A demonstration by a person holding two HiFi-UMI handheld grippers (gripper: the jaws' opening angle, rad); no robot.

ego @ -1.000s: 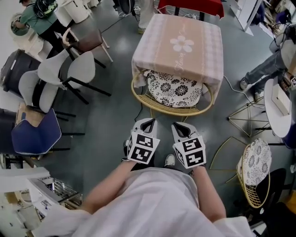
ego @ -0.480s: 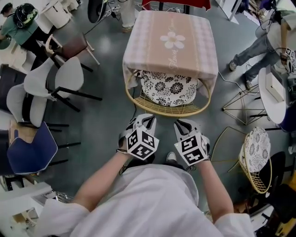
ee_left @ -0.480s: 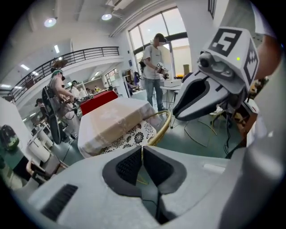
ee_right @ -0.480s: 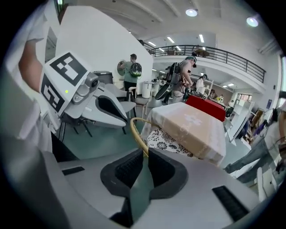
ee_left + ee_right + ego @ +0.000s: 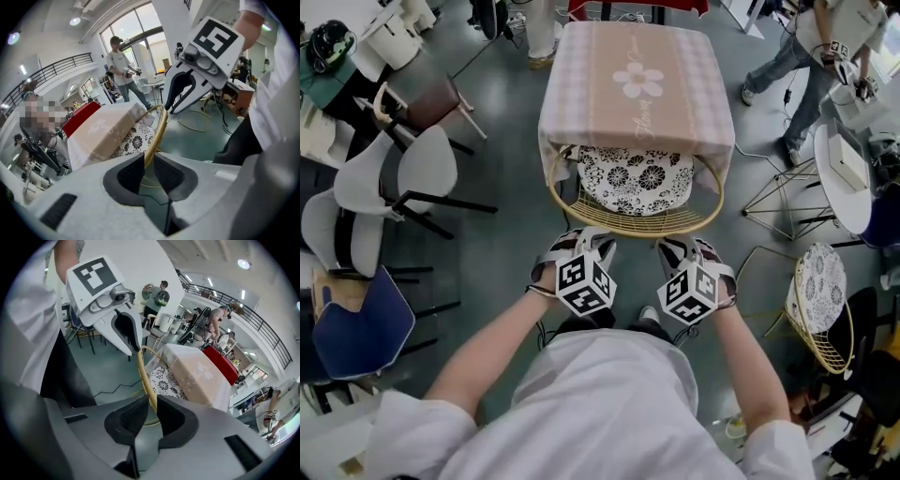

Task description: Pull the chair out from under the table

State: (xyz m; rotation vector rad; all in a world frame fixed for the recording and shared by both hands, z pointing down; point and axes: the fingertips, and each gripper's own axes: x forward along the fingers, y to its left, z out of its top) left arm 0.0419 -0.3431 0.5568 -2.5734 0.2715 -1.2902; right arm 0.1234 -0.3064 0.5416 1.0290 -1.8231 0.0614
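Note:
A chair with a gold wire frame [image 5: 634, 226] and a black-and-white floral cushion [image 5: 637, 176] is tucked under a table draped in a pink cloth [image 5: 628, 80]. Both grippers point down at the chair's near back rim. My left gripper [image 5: 592, 237] [image 5: 145, 157] has just been opening its jaws, and the gold rim [image 5: 158, 126] runs into the gap between them. My right gripper [image 5: 677, 245] [image 5: 150, 402] has also just been opening, its jaws only slightly apart, with the rim [image 5: 146, 376] at the gap. Neither pair of pads visibly presses on the rim.
Grey and brown chairs [image 5: 403, 178] and a blue one [image 5: 356, 323] crowd the left. At the right stand a second gold wire chair [image 5: 820, 314], a wire frame [image 5: 783, 202] and a round white table [image 5: 842, 173]. A person [image 5: 811, 42] stands at the far right.
Both grippers have moved forward and down to the chair's back rim and rolled about their own line. The left jaws have parted, and the right jaws have parted slightly.

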